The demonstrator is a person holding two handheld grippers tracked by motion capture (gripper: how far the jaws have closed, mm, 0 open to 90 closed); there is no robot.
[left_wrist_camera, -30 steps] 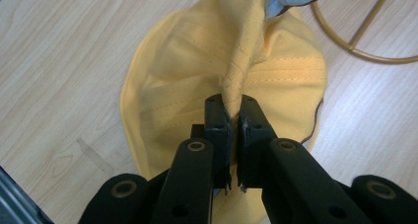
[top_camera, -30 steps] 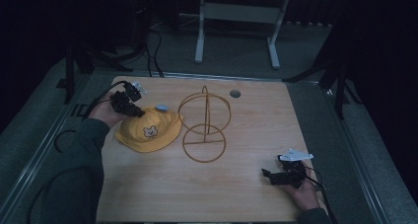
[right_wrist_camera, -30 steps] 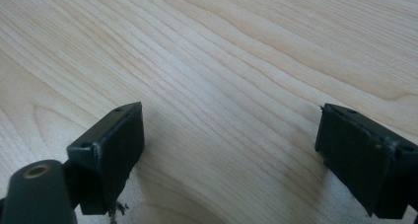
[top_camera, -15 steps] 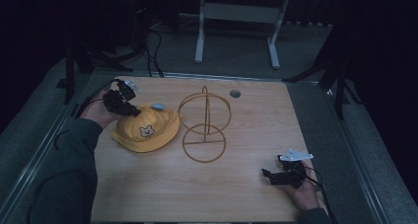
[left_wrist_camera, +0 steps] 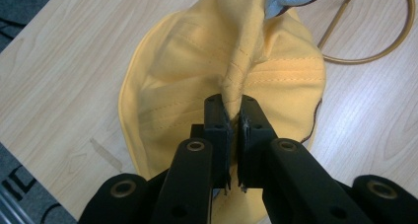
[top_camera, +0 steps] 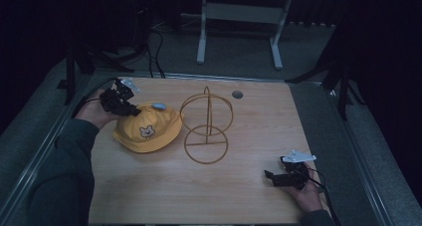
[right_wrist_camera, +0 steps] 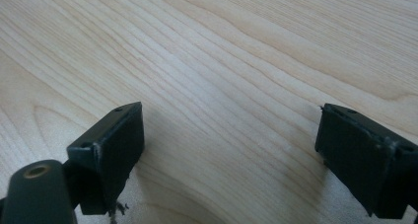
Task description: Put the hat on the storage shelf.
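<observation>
Two grippers were in use at the desk (top_camera: 149,196), and the work appeared to be only at its beginning. The left gripper (left_wrist_camera: 231,118) had its jaws closed tight on a pinched fold of the yellow hat (left_wrist_camera: 197,86), at the brim edge nearest the person's left hand (top_camera: 94,114). The hat (top_camera: 147,129) lay on the left part of the desk, just beside the gold wire stand (top_camera: 206,129) and perhaps touching it at one side (I could not tell this surely). So the grasp was done, I judged; the lifting of the hat and its placing on the stand, which seemed the likely aim, were still left.

The right gripper (right_wrist_camera: 231,155) rested low over the bare wood near the right front corner, with its jaws wide apart and nothing between them.

Compared with the earlier frames, the left hand had gone a little up and back toward the far left corner, and the hat's brim was pulled up with it. The right hand had kept its place, and the stand also had not moved.
</observation>
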